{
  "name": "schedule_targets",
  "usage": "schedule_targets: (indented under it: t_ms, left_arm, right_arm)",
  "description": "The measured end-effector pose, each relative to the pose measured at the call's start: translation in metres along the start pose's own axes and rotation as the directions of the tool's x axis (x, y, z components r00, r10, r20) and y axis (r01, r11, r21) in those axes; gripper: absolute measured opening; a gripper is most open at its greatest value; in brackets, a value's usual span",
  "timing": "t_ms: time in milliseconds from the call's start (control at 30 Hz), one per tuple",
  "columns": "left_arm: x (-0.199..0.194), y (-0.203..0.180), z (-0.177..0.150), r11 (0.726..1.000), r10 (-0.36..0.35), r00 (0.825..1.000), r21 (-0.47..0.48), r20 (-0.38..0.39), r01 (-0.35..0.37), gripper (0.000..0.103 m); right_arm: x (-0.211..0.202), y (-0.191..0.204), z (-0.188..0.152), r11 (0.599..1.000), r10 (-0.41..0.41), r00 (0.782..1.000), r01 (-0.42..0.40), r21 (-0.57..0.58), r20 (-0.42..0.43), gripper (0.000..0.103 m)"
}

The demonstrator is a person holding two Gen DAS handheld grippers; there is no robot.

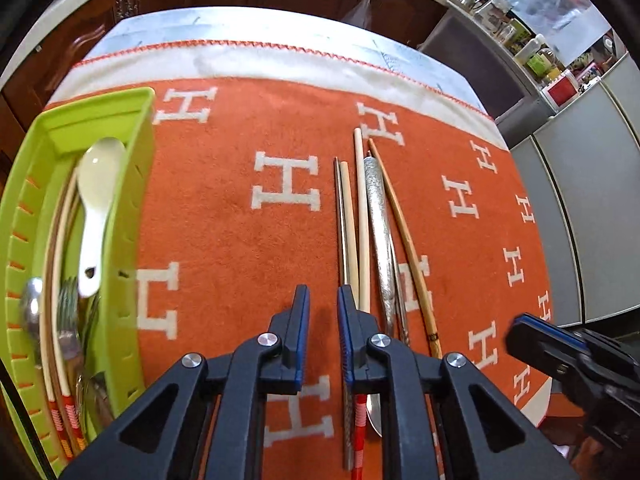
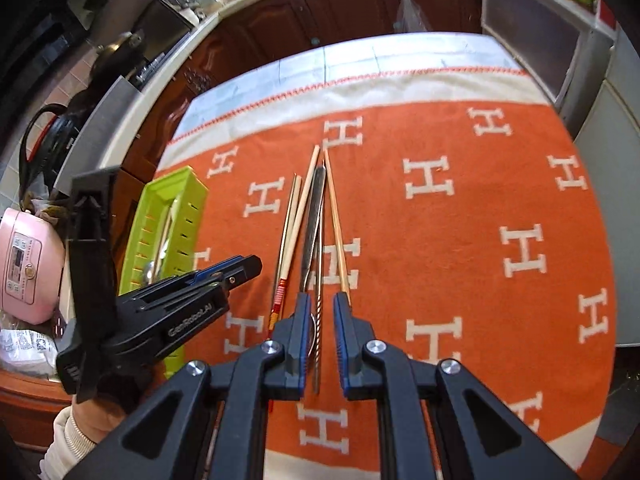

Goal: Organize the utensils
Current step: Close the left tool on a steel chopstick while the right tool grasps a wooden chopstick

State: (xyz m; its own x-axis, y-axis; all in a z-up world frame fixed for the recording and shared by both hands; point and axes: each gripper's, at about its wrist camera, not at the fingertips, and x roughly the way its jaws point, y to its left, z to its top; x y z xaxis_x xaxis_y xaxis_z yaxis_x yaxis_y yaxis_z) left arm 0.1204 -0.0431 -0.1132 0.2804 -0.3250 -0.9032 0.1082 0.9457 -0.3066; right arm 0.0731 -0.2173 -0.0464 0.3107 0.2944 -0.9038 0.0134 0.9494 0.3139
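Note:
Several utensils lie side by side on the orange cloth point(image 1: 240, 248): a metal chopstick point(image 1: 340, 220), pale wooden chopsticks point(image 1: 362, 208), a silver spoon point(image 1: 378, 220) and a brown bamboo chopstick point(image 1: 404, 232). My left gripper point(image 1: 323, 294) hovers just left of their near ends, its jaws a narrow gap apart with nothing between them. My right gripper point(image 2: 322, 300) hangs over the same bundle, jaws equally narrow. A twisted metal chopstick point(image 2: 318, 320) shows on the cloth through the gap. A green tray point(image 1: 136, 200) at the left holds a white spoon point(image 1: 98, 184), forks point(image 1: 68, 308) and chopsticks.
The cloth with white H letters covers a table whose far edge meets dark wooden cabinets point(image 2: 312, 8). A pink rice cooker point(image 2: 28, 264) stands left of the tray. A person's hand point(image 2: 92, 412) holds the left gripper. Bare cloth stretches to the right point(image 2: 500, 220).

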Motion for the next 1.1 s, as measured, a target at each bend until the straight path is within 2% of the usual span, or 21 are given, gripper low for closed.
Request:
schedule_targets:
  t_ms: [300,467,533,700,867,1000,1100]
  left_arm:
    - [0.013,0.0,0.0,1.0,0.009,1.0,0.008,-0.017,-0.009,0.011]
    - [0.015,-0.01,-0.001,1.0,0.002,1.0,0.019,-0.02,-0.002,0.011]
    - [0.016,-0.013,-0.002,1.0,0.005,1.0,0.027,-0.022,-0.005,0.011]
    - [0.014,-0.018,-0.009,0.996,0.041,0.999,0.078,-0.007,-0.04,0.012]
    - [0.012,-0.025,-0.019,0.989,0.082,0.996,0.123,0.038,-0.086,0.012]
    - [0.012,-0.035,-0.026,0.973,0.137,0.987,0.174,0.085,-0.151,0.012]
    - [0.011,-0.037,-0.03,0.97,0.146,0.982,0.177,0.116,-0.166,0.013]
  right_arm:
    - [0.051,-0.012,0.008,1.0,0.014,0.996,-0.017,-0.026,-0.089,0.012]
    - [0.065,-0.015,0.005,0.998,0.012,0.993,-0.018,-0.053,-0.115,0.012]
    - [0.065,-0.019,0.002,0.998,0.011,0.995,-0.017,-0.058,-0.102,0.008]
    - [0.058,-0.032,-0.004,0.998,0.023,0.997,-0.027,-0.056,-0.079,0.008]
    - [0.054,-0.036,-0.011,0.999,0.021,0.998,-0.024,-0.045,-0.059,0.008]
    - [0.057,-0.023,-0.008,0.995,-0.038,0.999,0.035,-0.092,-0.032,0.009]
    - [0.061,-0.011,-0.006,0.987,-0.088,0.996,0.088,-0.138,0.002,0.01]
